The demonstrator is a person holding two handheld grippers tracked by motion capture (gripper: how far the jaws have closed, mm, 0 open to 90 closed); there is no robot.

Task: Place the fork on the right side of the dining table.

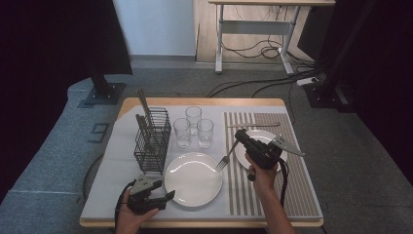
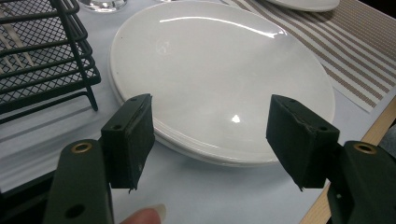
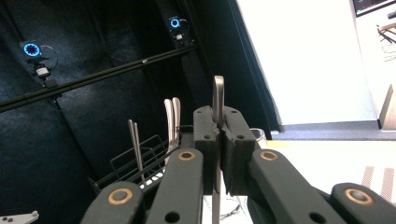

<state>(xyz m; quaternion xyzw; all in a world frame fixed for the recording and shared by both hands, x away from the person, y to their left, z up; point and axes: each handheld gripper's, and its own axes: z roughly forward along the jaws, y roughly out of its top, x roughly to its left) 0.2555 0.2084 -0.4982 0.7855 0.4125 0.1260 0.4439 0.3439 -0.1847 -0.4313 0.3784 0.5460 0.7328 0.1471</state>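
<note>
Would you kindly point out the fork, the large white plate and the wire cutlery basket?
fork (image 1: 225,159), high view, on its tines.
large white plate (image 2: 224,74), left gripper view, on its centre.
wire cutlery basket (image 1: 152,146), high view, on its front mesh.

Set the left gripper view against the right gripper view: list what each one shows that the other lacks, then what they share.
Left gripper view alone: the left gripper, its black jaws wide open, facing the large round white plate, with the striped brown placemat and the light wooden table edge beyond.

Right gripper view alone: the right gripper, jaws shut on the silver metal fork by its handle, before a black curtain with two small ring-lit devices.

Both: the black wire-mesh cutlery basket holding metal utensils.
</note>
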